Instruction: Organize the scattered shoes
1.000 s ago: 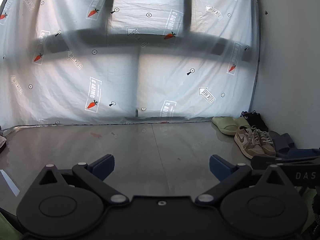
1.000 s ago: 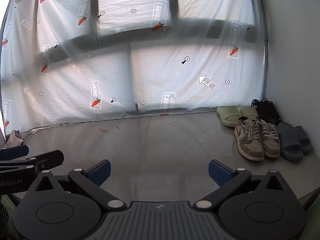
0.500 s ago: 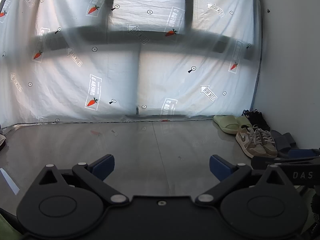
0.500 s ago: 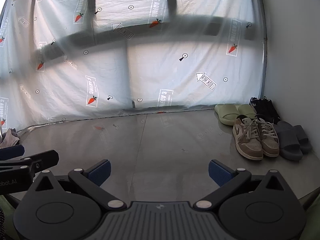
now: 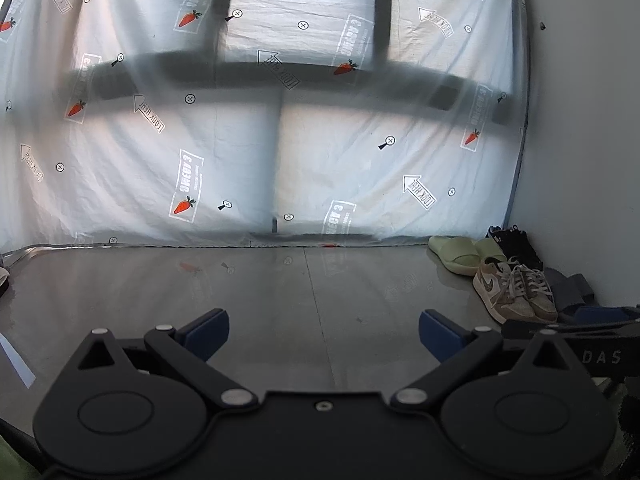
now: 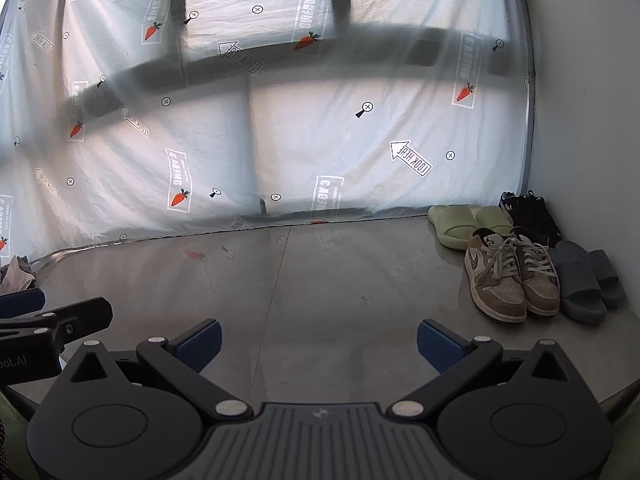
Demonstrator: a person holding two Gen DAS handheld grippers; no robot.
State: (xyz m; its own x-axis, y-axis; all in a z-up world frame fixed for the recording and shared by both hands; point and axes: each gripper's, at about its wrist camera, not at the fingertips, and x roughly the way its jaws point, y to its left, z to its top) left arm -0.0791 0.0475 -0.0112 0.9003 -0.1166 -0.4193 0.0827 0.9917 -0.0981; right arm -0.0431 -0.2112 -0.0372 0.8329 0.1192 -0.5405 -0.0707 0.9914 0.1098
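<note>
Left wrist view: the left gripper is spread wide and empty. The shoes lie ahead and far right against the wall: green slides, tan sneakers, and a partly hidden pair, probably grey slides.

Right wrist view: the right gripper, also spread and empty, is the nearer. Tan sneakers, grey slides, green slides and black shoes sit paired side by side, long axes running toward and away from the camera. The shoes are already grouped.

Your left gripper hovers over the grey floor, jaws spread wide and empty. Far right, beige sneakers sit beside green slides.
</note>
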